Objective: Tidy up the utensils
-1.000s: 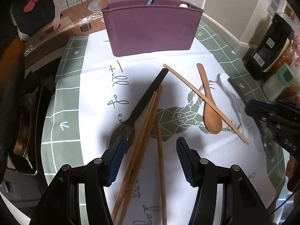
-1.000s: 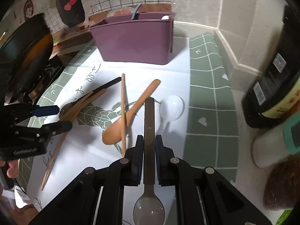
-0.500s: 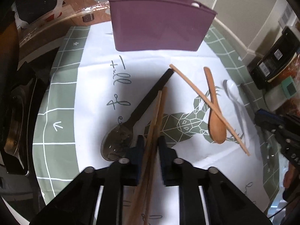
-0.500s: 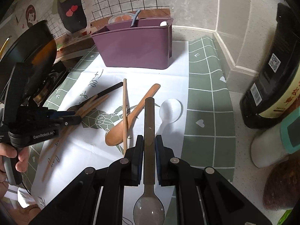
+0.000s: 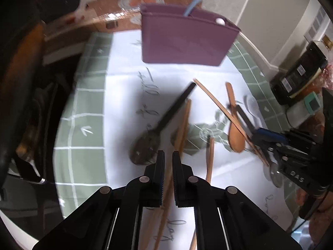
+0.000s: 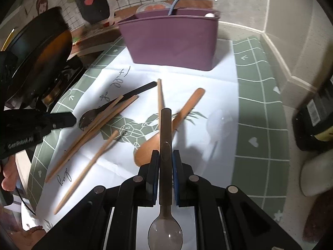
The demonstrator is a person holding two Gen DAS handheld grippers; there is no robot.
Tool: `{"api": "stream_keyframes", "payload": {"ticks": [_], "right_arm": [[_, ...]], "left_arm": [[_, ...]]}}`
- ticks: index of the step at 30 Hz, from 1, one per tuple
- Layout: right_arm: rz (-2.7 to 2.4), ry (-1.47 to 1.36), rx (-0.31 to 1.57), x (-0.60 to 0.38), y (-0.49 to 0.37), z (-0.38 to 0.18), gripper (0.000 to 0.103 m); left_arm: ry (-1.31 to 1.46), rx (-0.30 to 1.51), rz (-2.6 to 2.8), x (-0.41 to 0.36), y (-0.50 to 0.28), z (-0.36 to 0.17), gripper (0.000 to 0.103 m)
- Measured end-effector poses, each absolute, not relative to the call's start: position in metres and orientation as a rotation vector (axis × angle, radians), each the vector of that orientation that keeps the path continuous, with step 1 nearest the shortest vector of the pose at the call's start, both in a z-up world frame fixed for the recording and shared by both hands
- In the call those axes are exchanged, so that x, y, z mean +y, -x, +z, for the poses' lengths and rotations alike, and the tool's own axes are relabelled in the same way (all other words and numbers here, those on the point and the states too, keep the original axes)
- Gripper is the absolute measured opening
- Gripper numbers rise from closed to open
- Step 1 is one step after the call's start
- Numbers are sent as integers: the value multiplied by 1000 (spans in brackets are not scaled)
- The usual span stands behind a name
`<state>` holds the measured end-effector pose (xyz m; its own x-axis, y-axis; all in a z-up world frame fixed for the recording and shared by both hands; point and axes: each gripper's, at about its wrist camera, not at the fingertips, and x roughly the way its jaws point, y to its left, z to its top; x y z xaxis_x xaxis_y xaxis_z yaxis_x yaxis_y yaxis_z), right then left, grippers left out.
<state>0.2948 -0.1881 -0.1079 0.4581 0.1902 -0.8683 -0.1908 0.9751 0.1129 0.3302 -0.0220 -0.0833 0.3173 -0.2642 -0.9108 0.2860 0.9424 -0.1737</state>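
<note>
A purple utensil holder (image 5: 183, 39) stands at the far end of the white mat; it also shows in the right wrist view (image 6: 172, 39). My left gripper (image 5: 168, 158) is shut on a pair of wooden chopsticks (image 5: 183, 125), lifted off the mat. My right gripper (image 6: 165, 156) is shut on a dark metal spoon (image 6: 165, 137), handle pointing forward, bowl toward the camera. On the mat lie a black-handled spoon (image 5: 164, 123), a wooden spoon (image 6: 177, 125), single chopsticks (image 6: 159, 95) and a white spoon (image 6: 218, 123).
A dark frying pan (image 6: 35, 50) sits at the left on the stove. A dark bottle (image 6: 316, 112) and a white jar (image 6: 316, 173) stand at the right on the counter. The green checked mat border (image 6: 260, 104) surrounds the white area.
My left gripper closed on the chopstick pair and has lifted it, moving forward. My right gripper, still holding the dark spoon, has moved closer to the purple holder.
</note>
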Motion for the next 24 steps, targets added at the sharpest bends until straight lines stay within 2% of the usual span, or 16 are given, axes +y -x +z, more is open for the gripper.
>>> {"api": "stream_keyframes", "payload": {"ticks": [3, 7, 9, 11, 12, 16, 18, 20, 24], "right_arm": [[230, 7, 1075, -190, -293, -110, 10], [208, 7, 1079, -199, -288, -111, 10], [194, -4, 1080, -206, -285, -110, 10], [184, -11, 1079, -212, -283, -110, 10], [178, -16, 1079, -215, -282, -111, 10], [162, -30, 1082, -223, -278, -112, 10], [156, -36, 1084, -226, -277, -114, 10], [154, -40, 1084, -229, -276, -114, 10], [150, -40, 1084, -230, -277, -113, 10]], "left_arm": [[-57, 1206, -372, -32, -329, -90, 11], [-96, 1229, -380, -45, -335, -101, 20], [-111, 1238, -379, -49, -339, -106, 29], [-120, 1247, -385, -52, -343, -110, 52], [-123, 1244, -386, -53, -344, -110, 53], [-147, 1227, -376, -57, -348, -110, 52], [-135, 1235, -360, -56, -353, -112, 48], [-122, 1248, -346, -55, -357, -114, 31], [-86, 1247, -334, -49, -360, -112, 17]]}}
